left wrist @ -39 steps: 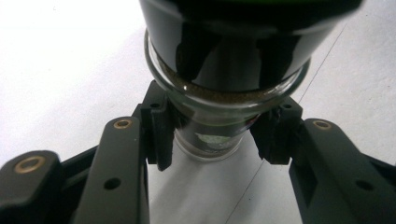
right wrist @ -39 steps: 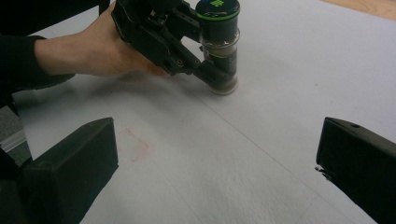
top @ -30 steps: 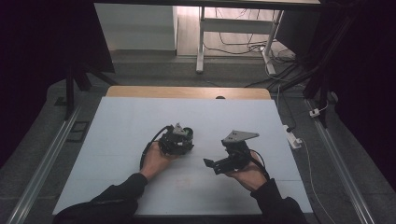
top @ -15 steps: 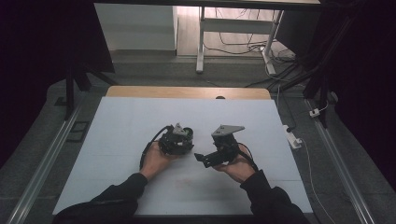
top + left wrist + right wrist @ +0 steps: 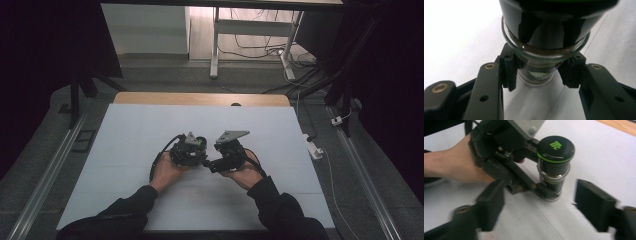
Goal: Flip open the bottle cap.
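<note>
Jar (image 5: 554,170): black lid, green ring, green logo; claws black; table (image 5: 125,135) white.

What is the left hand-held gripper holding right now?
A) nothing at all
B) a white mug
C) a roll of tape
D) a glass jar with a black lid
D: the left hand-held gripper has its jaws closed on the glass body of the jar, which carries a black lid with a green ring.

Black long sleeves (image 5: 125,212), black left claw (image 5: 536,75) with brass rivets, right claw (image 5: 541,205) black, grey triangular plate (image 5: 231,135), trailing black cable (image 5: 159,159)
</note>
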`<action>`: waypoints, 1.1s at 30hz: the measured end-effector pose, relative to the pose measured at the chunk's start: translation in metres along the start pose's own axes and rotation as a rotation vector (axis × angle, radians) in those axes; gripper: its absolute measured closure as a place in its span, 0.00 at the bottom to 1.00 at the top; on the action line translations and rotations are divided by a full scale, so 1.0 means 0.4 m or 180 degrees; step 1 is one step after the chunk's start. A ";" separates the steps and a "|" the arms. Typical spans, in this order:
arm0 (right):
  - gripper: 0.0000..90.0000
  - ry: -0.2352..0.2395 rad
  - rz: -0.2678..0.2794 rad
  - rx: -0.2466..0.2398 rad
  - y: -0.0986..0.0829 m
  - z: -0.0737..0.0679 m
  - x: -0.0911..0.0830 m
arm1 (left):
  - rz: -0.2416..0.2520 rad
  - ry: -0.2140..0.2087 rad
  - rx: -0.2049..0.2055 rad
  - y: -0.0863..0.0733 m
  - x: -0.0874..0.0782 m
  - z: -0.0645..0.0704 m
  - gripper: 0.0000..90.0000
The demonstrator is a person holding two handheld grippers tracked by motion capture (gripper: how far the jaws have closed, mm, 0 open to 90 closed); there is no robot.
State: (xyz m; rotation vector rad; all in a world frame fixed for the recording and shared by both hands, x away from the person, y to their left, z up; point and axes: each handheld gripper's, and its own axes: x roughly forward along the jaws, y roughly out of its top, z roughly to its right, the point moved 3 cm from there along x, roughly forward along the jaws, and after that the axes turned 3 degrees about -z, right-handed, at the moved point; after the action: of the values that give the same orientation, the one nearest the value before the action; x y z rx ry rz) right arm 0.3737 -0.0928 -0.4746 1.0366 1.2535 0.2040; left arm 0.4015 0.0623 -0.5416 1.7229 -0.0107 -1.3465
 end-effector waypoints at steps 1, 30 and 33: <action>0.36 0.0030 -0.0009 -0.0030 0.001 0.000 0.001 | 0.0000 0.0000 0.0000 0.000 0.000 0.000 0.60; 1.00 0.0136 0.0059 0.0146 0.046 0.019 0.030 | 0.0012 0.0013 -0.0003 -0.001 0.001 0.001 0.60; 1.00 0.0114 0.0072 0.0135 0.049 0.022 0.028 | 0.0015 0.0018 -0.0007 -0.001 0.001 0.001 0.60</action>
State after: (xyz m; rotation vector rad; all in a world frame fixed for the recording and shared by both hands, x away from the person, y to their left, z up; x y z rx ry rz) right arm 0.3929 -0.0794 -0.4685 1.0880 1.2837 0.2150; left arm 0.4011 0.0620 -0.5422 1.7239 -0.0101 -1.3376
